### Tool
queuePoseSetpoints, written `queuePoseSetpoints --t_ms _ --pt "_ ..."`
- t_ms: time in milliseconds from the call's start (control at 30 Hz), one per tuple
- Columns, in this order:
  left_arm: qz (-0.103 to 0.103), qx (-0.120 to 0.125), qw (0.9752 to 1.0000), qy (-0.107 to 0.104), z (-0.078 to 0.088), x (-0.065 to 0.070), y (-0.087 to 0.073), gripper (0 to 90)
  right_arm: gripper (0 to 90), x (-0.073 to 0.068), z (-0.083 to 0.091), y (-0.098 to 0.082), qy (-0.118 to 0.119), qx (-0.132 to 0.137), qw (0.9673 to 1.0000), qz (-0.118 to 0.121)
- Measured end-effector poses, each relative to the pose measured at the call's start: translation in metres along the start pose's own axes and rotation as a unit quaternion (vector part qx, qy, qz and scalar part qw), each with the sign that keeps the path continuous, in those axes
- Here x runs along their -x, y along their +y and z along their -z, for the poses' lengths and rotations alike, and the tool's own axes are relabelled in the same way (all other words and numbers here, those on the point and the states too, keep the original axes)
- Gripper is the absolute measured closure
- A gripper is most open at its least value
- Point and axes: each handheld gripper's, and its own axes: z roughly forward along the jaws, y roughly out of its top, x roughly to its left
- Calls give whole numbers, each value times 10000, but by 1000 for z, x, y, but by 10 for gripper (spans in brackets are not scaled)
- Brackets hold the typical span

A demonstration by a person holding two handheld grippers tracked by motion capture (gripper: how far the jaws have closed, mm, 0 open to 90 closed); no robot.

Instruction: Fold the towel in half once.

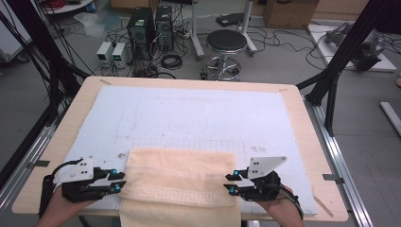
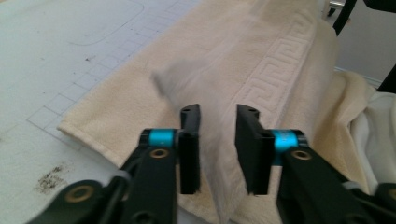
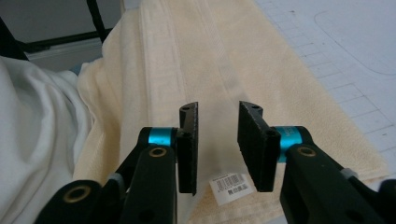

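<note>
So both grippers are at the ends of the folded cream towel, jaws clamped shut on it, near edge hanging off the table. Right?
Not quite. The left gripper and right gripper both have their jaws open, pads apart and pressing on nothing, as each gripper view shows. The rest holds: they sit at the ends of the folded cream towel, whose near edge hangs off the table.

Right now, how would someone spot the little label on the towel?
Start at the white mat covering the wooden table, then find the cream towel hanging over its near edge. At the towel's end by the right gripper lies a small white tag, the one piece printed with a black barcode.
</note>
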Motion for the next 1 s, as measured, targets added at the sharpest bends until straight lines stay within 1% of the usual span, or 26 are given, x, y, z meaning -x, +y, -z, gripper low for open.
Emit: queuePoseSetpoints --t_ms 67,100,133,200,267,333,400,467,533,567,633,667,700,733,767,800,833,867,900,933,967,1000 --pt "56 -22 9999 111 1 -5 1 628 641 6 -1 1 -53 -4 10000 -60" --pt "76 -12 9999 130 0 -8 2 618 635 9 -1 2 -100 -15 9999 -80" --pt "103 -13 9998 184 -1 -12 3 610 622 13 -2 4 -173 -44 9998 -54" --pt "189 -34 9992 338 -5 -23 5 596 613 23 -5 5 -308 -85 9994 -109" --pt "341 -64 9981 506 -13 -34 6 599 604 36 -11 6 -525 -164 9984 -144" --pt "439 -90 9973 583 -22 -45 7 591 578 49 -17 6 -655 -206 9974 -213" --pt "490 -192 9964 666 -32 -55 9 580 560 62 -23 5 -787 -309 9961 -237" --pt "548 -302 9952 747 -42 -65 12 565 546 75 -28 4 -860 -364 9951 -312" --pt "670 -356 9933 869 -52 -73 13 518 523 85 -33 1 -840 -335 9950 -415" --pt "701 -412 9921 958 -56 -77 12 512 515 89 -36 0 -847 -348 9948 -436" --pt "755 -527 9904 1027 -64 -85 9 511 505 97 -41 -3 -846 -395 9941 -552" --pt "805 -610 9892 1062 -68 -89 7 509 502 100 -43 -4 -866 -414 9937 -571" --pt "827 -701 9885 1055 -71 -92 6 501 498 103 -45 -5 -856 -441 9937 -566" --pt "887 -724 9879 1042 -73 -94 4 501 493 105 -47 -7 -837 -463 9937 -585" --pt "912 -737 9877 1030 -75 -96 3 500 484 107 -49 -8 -811 -475 9939 -585" --pt "908 -739 9878 1023 -76 -98 2 497 478 109 -50 -9 -845 -521 9932 -617" --pt "898 -753 9880 1006 -77 -99 2 493 475 112 -51 -11 -821 -525 9930 -670" --pt "934 -784 9876 992 -79 -100 2 492 472 113 -52 -13 -803 -550 9926 -729" --pt "965 -823 9872 972 -81 -101 1 493 471 115 -54 -15 -802 -549 9926 -729" --pt "985 -844 9871 942 -82 -101 1 500 470 116 -55 -17 -781 -565 9924 -766" --pt "992 -887 9874 861 -83 -101 0 527 468 117 -57 -19 -766 -589 9923 -779" --pt "976 -923 9875 822 -84 -101 0 560 469 118 -58 -20 -787 -620 9918 -794"
